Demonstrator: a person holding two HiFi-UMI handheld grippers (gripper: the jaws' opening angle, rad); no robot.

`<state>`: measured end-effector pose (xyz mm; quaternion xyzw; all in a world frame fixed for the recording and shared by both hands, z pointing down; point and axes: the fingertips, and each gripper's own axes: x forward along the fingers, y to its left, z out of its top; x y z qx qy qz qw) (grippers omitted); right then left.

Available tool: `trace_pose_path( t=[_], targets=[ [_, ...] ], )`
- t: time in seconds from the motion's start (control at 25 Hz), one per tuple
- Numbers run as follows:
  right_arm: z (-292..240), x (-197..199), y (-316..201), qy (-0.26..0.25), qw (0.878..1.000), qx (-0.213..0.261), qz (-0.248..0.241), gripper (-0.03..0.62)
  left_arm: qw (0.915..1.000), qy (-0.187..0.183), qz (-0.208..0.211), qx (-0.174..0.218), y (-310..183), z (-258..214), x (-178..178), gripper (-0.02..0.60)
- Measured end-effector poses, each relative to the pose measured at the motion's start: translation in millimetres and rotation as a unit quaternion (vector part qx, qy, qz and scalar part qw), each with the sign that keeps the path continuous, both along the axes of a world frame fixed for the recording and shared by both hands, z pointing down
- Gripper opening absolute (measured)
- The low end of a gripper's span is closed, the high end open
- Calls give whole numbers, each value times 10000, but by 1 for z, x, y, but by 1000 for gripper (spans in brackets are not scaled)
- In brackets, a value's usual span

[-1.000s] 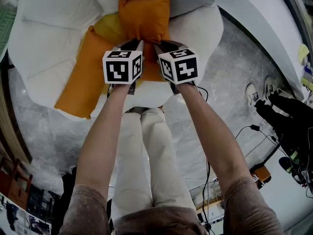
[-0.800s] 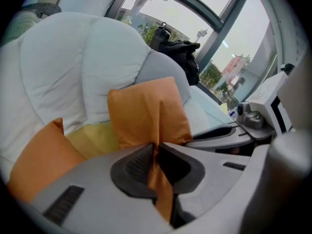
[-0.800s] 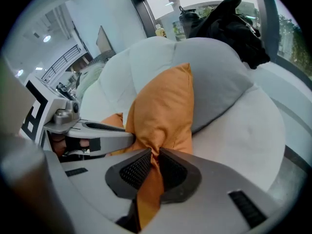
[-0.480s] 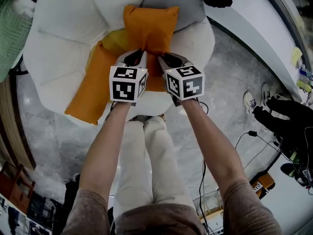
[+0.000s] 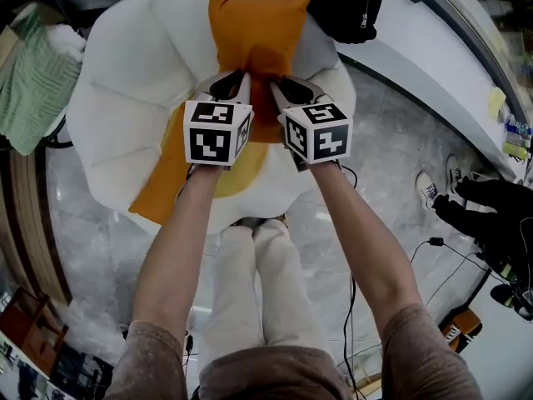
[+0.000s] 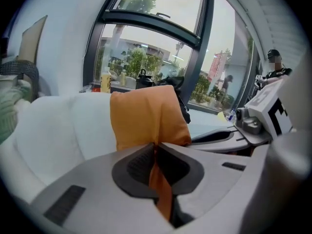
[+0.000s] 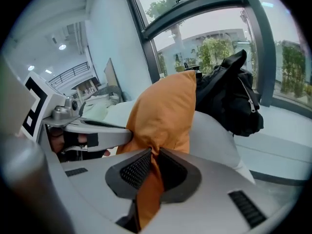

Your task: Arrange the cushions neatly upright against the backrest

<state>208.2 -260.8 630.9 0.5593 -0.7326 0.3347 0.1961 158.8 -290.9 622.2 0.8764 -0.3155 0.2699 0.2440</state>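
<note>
orange cushion [image 5: 258, 27], clamped in my right gripper [image 5: 287, 86] and my left gripper [image 5: 234, 84], whose jaws have just been closing on it, isn't against the backrest [image 5: 179, 15] yet, and the second cushion [image 5: 162, 190] lies flat at the near left.

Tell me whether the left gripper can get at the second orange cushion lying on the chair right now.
Probably not yet: the left gripper is shut on the raised cushion, shared with the right gripper. The second cushion lies uncovered just below; release first.
</note>
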Motion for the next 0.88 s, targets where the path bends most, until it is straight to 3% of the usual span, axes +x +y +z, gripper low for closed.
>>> trace_pose_path(
  t=[0.2, 0.88],
  targets=[
    [8, 5, -13, 27, 9999, 100, 38, 61, 9998, -74, 76, 139, -15, 7, 5, 23],
    [83, -10, 6, -16, 9998, -175, 56, 63, 9991, -377, 110, -170, 5, 87, -12, 21]
  ],
)
